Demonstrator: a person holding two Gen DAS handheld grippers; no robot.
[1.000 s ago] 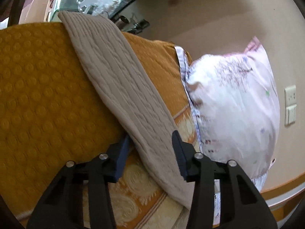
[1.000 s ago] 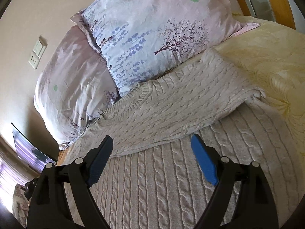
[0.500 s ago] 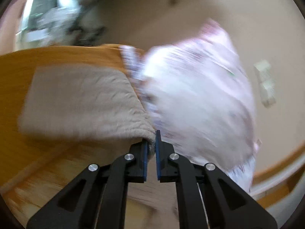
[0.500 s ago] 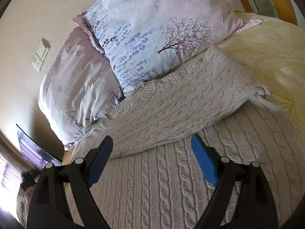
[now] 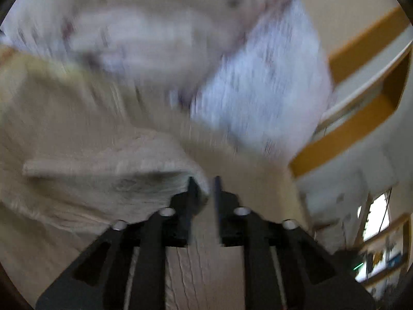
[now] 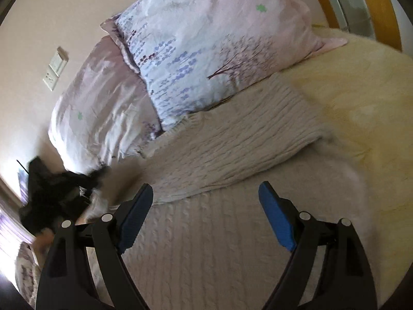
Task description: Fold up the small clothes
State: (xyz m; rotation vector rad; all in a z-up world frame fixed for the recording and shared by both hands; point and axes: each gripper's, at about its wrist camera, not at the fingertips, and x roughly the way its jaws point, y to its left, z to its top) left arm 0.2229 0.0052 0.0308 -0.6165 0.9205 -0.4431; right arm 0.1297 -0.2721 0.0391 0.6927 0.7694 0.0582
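Observation:
A beige cable-knit sweater (image 6: 232, 227) lies on the bed, one sleeve (image 6: 232, 149) folded across its body. My left gripper (image 5: 204, 193) is shut on the end of the other sleeve (image 5: 108, 175) and holds it lifted over the sweater; this view is blurred by motion. In the right wrist view the left gripper (image 6: 98, 175) shows at the left edge with the sleeve end in it. My right gripper (image 6: 206, 217) is open and empty, low over the sweater's body.
Two floral pillows (image 6: 206, 46) lean against the wall behind the sweater. A pale yellow bedspread (image 6: 361, 98) lies to the right. A wooden headboard frame (image 5: 361, 118) runs at the right of the left wrist view. A wall socket (image 6: 55, 68) is at the left.
My left gripper shut on the sleeve end, lifted it off the orange bedspread and swung it towards the sweater's body. My right gripper stayed open and shifted a little.

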